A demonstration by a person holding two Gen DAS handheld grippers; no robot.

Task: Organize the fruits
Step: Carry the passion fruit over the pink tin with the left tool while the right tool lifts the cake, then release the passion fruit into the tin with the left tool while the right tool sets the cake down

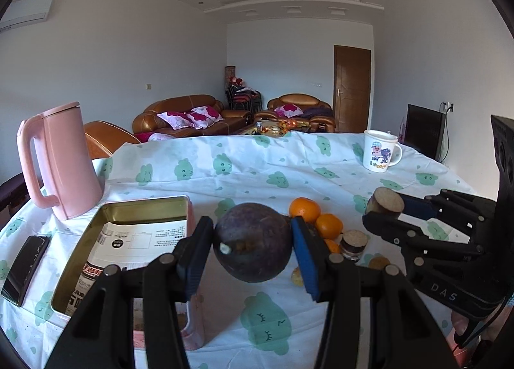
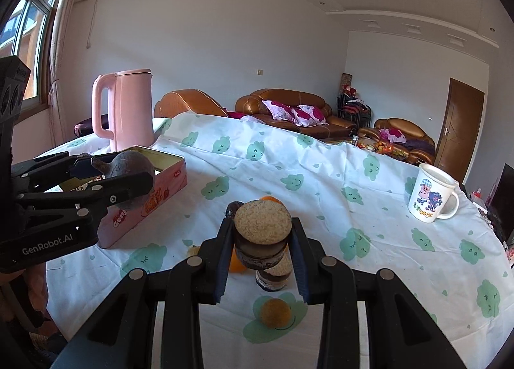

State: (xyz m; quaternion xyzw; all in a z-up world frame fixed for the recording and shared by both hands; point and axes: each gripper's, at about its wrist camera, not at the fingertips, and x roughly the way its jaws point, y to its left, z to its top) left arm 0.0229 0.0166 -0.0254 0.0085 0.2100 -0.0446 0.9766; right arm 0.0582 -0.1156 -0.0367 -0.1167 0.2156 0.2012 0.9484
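Note:
My left gripper (image 1: 252,242) is shut on a dark purple round fruit (image 1: 252,242) and holds it above the cloth, just right of the open pink tin (image 1: 128,208). It also shows in the right wrist view (image 2: 123,181), beside the tin (image 2: 160,189). My right gripper (image 2: 261,237) is shut on a short sugarcane piece (image 2: 262,234) with a pale cut end, held above the table; it shows in the left wrist view (image 1: 385,205) too. Oranges (image 1: 316,218) and another cane piece (image 1: 353,243) lie on the cloth below.
A pink kettle (image 1: 61,160) stands at the left behind the tin. A phone (image 1: 25,269) lies at the left edge. A white cartoon mug (image 1: 380,150) stands at the far right. A small orange fruit (image 2: 274,312) lies near the front edge.

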